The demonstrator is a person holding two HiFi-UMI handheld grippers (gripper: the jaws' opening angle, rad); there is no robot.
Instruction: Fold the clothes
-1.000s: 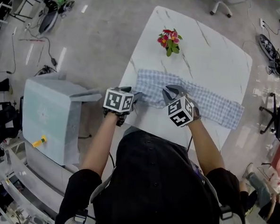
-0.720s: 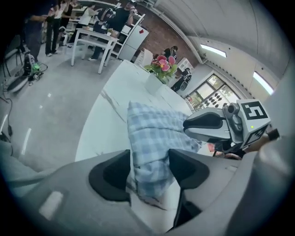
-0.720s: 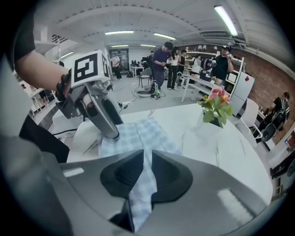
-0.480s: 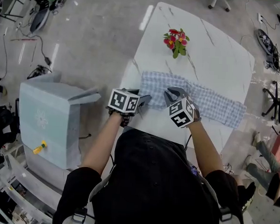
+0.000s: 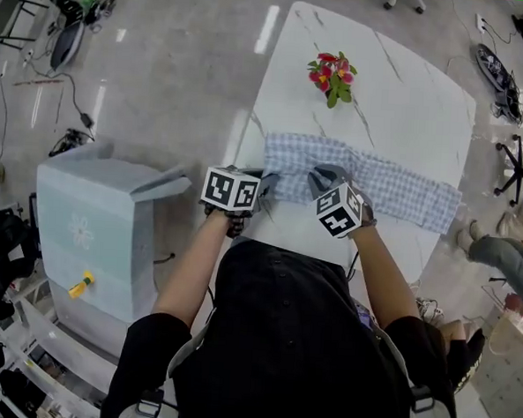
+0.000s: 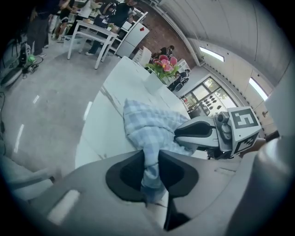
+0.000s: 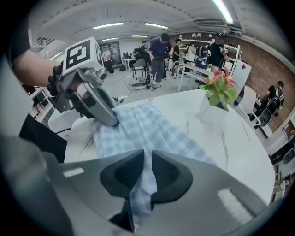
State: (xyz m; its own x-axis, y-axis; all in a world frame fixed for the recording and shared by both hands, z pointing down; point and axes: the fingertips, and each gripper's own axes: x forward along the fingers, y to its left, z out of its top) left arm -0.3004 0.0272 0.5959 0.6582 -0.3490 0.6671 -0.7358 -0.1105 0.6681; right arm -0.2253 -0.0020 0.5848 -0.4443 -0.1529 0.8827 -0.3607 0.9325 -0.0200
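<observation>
A blue-and-white checked cloth (image 5: pixel 382 186) lies spread across the white marble table (image 5: pixel 401 97). My left gripper (image 5: pixel 265 184) is at the cloth's near left corner. Its jaws have just been closing and now pinch a bunched fold of the cloth (image 6: pixel 148 129) between the pads of the left gripper (image 6: pixel 151 171). My right gripper (image 5: pixel 322 176) sits a little to the right along the same near edge, shut on the cloth (image 7: pixel 152 126), which hangs down through the right gripper (image 7: pixel 146 174). In the right gripper view the left gripper (image 7: pixel 110 120) is seen pressing the fabric's corner.
A small vase of red and pink flowers (image 5: pixel 331 75) stands on the table beyond the cloth. A pale blue-grey box (image 5: pixel 92 229) sits on the floor to the left of the table. A person's legs (image 5: pixel 497 252) and office chairs are at the right.
The left gripper's jaws have closed onto the cloth's near left corner. The right gripper has sunk a little toward the table, still gripping the cloth.
</observation>
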